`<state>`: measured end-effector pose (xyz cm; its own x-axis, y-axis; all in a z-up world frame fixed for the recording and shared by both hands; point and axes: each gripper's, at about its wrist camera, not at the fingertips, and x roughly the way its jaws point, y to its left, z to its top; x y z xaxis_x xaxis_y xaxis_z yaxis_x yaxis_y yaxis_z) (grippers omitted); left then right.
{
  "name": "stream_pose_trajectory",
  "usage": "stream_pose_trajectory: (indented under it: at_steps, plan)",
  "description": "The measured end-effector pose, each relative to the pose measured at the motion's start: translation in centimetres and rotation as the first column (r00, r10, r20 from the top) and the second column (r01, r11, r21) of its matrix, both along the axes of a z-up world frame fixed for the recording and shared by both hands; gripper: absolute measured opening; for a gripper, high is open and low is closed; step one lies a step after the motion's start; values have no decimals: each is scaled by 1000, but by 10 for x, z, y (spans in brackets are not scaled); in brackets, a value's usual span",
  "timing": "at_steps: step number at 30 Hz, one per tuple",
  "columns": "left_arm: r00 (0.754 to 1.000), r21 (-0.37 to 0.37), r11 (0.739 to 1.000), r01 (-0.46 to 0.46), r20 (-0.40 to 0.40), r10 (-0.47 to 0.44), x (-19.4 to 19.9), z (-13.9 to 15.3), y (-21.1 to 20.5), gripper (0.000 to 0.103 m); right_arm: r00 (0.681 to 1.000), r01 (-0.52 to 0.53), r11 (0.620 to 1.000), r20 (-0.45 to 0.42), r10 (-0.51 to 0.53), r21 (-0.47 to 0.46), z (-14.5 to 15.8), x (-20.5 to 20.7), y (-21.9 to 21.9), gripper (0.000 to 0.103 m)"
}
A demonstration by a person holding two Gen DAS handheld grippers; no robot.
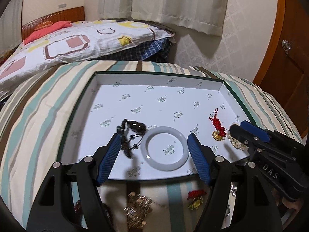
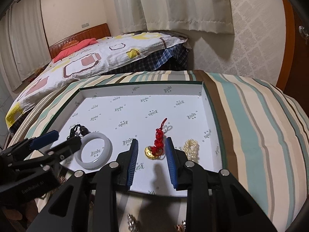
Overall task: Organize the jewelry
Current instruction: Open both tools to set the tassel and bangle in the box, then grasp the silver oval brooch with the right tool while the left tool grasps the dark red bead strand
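A shallow white printed tray (image 1: 154, 96) lies on the striped bed cover. In it are a dark beaded string (image 1: 133, 127), a white bangle (image 1: 164, 130), a red knotted charm with a gold coin (image 1: 217, 124) and a pearl bracelet (image 1: 236, 142). My left gripper (image 1: 154, 135) hangs open over the bangle (image 2: 92, 166), which lies flat between and beyond its fingers, untouched. My right gripper (image 2: 152, 139) is open too, its blue pads on either side of the red charm (image 2: 159, 135), not pressing it. The pearl bracelet (image 2: 191, 147) lies just right of it.
More loose jewelry lies on the cover in front of the tray: a brown-gold heap (image 1: 137, 206) and a red-gold charm (image 1: 196, 197). A patterned pillow (image 1: 77, 40) and curtains lie beyond; a wooden door (image 1: 285, 67) stands at the right.
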<state>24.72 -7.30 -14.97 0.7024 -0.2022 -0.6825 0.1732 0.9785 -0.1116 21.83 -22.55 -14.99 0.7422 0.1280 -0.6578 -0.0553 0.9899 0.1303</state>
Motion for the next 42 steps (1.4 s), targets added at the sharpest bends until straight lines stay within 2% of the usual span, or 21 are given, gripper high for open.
stream_pose_trajectory:
  at_steps: [10,16,21,26,33,39,42]
  plan:
    - [998,2,999,-47,32,47,-40,7,22,70,1000,15,1000,14,-15,-10,-1,-44,2,30]
    - [997,23,998,-59,53,58,-69,5,31,70,1000,8,1000,-15,-9,-10,-14,-66,6,30]
    - [997,53,996,-72,29,71,-88,-7,42,70,999,-4,1000,-46,4,-4,-26,-74,8,30]
    - [994,51,993,-107,-10,107,-92,-16,57,70,997,-24,1000,-70,24,-7,-33,-74,16,30]
    - [994,58,992,-109,-16,111,-92,-20,59,70,995,-26,999,-94,24,-18,-38,-75,18,28]
    - [993,61,991,-116,-31,118,-89,-25,59,70,996,-28,999,-91,24,-44,-39,-76,19,15]
    - [991,62,990,-125,-36,127,-88,-27,62,70,996,-29,998,-85,24,-53,-39,-77,20,14]
